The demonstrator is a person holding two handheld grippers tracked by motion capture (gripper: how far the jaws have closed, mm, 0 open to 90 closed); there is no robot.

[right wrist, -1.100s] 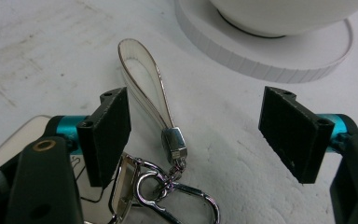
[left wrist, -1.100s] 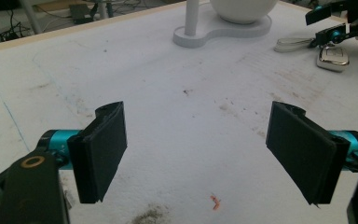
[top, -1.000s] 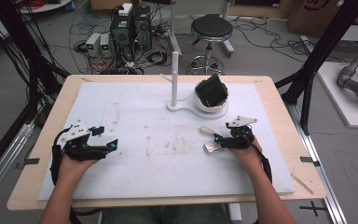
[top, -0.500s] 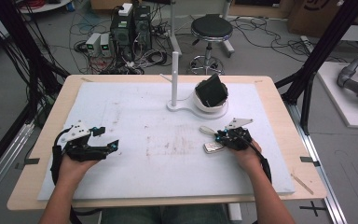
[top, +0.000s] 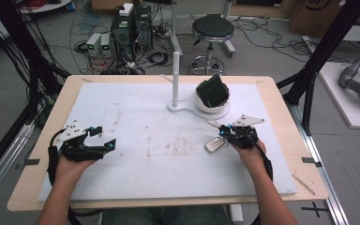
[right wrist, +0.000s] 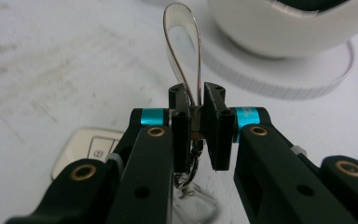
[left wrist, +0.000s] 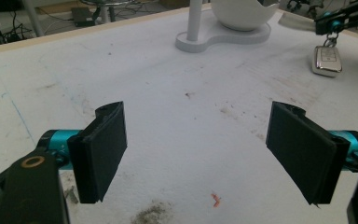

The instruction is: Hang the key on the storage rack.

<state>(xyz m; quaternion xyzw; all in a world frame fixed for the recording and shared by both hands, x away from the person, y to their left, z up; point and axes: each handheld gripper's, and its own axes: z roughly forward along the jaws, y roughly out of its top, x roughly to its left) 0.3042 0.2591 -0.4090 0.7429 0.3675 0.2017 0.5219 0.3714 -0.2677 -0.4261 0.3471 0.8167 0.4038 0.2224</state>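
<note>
A silver car key fob (top: pixel 214 145) lies on the white mat (top: pixel 159 173), with a clear strap loop (right wrist: pixel 182 42) on its key ring. My right gripper (top: pixel 222 132) has just been closing its jaws, and its pads now pinch the base of that loop (right wrist: pixel 195 122). The fob (right wrist: pixel 91 149) rests on the mat to the lower left of the jaws. My left gripper (top: pixel 104 137) rests at the mat's left side, open, with bare mat between its pads (left wrist: pixel 198 149). From the left gripper view, the fob (left wrist: pixel 327 60) and right gripper (left wrist: pixel 335 23) sit at the far right.
A white stand (top: pixel 176 105) with an upright post and a white bowl (top: pixel 212 104) holding a black object (top: pixel 212 90) sits just beyond the right gripper. The bowl (right wrist: pixel 279 28) looms close behind the loop. The mat's wooden table edge (top: pixel 281 93) runs around it.
The right gripper's jaws went from wide apart to shut on the strap loop by the fob. The left hand has stayed still.
</note>
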